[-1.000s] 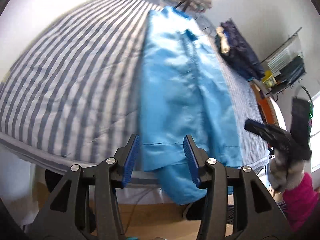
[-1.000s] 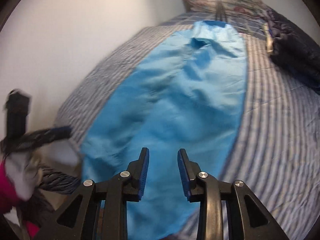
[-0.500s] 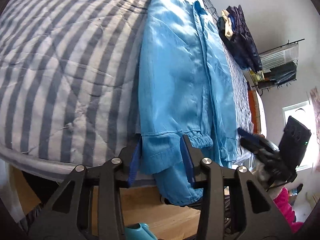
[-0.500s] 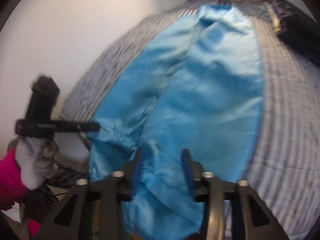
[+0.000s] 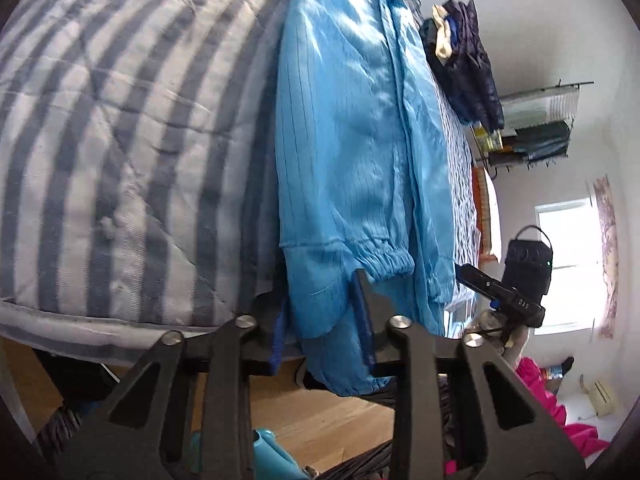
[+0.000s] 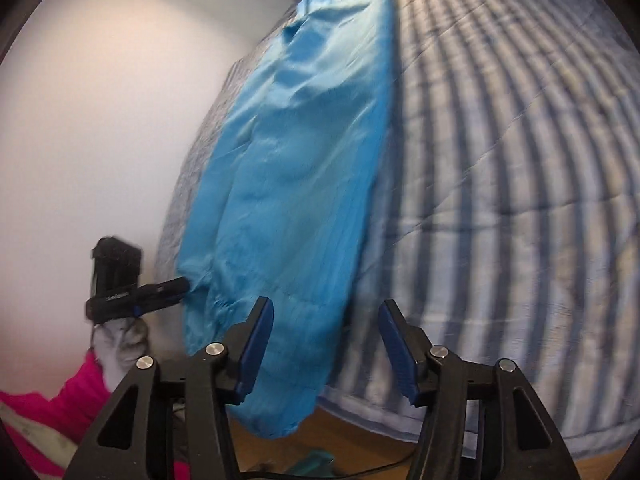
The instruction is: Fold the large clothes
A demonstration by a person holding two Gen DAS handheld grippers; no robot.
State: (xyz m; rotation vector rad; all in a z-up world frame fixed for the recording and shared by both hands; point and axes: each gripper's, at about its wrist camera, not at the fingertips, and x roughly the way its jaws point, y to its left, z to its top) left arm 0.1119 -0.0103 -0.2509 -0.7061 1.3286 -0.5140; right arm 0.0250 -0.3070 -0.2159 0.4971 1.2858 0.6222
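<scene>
A light blue garment (image 5: 352, 152) is laid lengthwise along a bed covered by a blue-and-white striped quilt (image 5: 120, 140); its lower end is draped over the bed's near edge, above a wooden floor (image 5: 332, 428). An elastic cuff (image 5: 386, 260) is seen lying on the garment near that edge.

In the left wrist view, the left gripper (image 5: 320, 330) is pointed down at the hanging hem; the blue fabric is seen between its two blue-padded fingers, and the jaws are closing on it; whether the pads are already pressed on the cloth cannot be told. The same gripper is seen in the right wrist view as a black tool at the garment's left edge, with its tip at the fabric.

In the right wrist view, the right gripper (image 6: 326, 346) is held about half open above the bed's edge; the garment's hanging right edge is seen just inside its left finger (image 6: 256, 344), while its right finger (image 6: 396, 348) is seen over the quilt, apart from the cloth; nothing is gripped.

A pile of dark clothes (image 5: 468, 52) is seen farther up the bed, beside the garment; a wire rack (image 5: 536, 120) is mounted on the wall beyond; a pink sleeve (image 6: 60, 400) is seen at lower left of the right wrist view.
</scene>
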